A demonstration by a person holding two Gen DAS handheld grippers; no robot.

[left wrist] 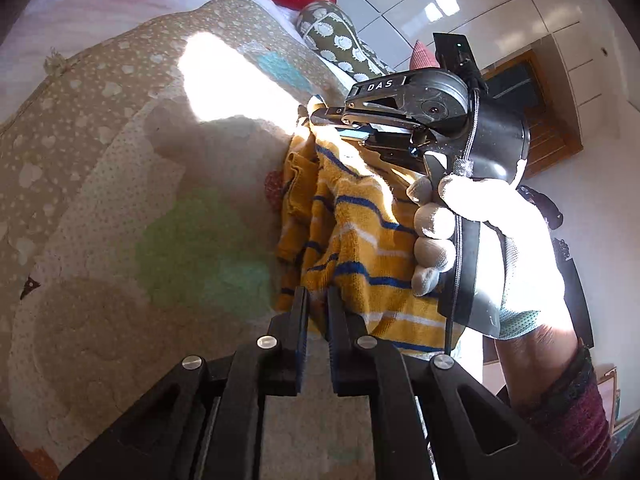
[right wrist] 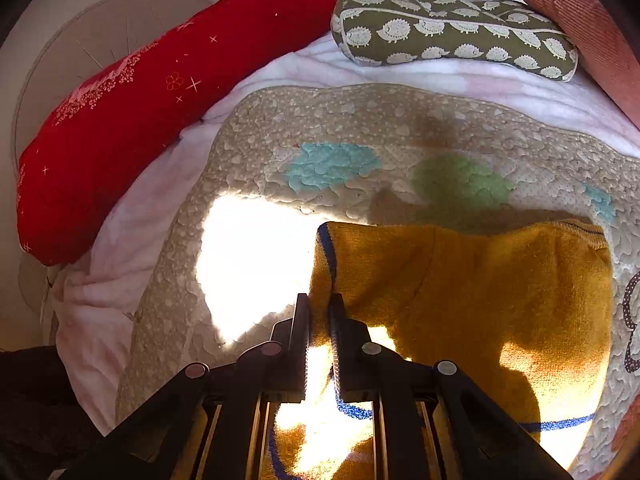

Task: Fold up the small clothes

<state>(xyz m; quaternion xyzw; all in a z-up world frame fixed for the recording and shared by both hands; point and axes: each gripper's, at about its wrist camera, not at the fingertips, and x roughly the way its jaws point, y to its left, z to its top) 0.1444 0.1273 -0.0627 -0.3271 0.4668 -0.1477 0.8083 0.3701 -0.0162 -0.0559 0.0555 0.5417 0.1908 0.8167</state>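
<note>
A beige quilted mat (right wrist: 320,120) with blue and green patches lies over a pale pink blanket (right wrist: 132,220), with a long red cushion (right wrist: 160,92) at far left and a green hedgehog-print pillow (right wrist: 452,32), seemingly resting on the blanket, at far right.

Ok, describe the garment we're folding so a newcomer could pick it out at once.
Start from the beige quilted mat spread over the bed. On its sunlit part lies a mustard-yellow terry garment, with both grippers clamped on its edge. It alone has thin blue and white stripes; the nearby cushions are red or green.
</note>
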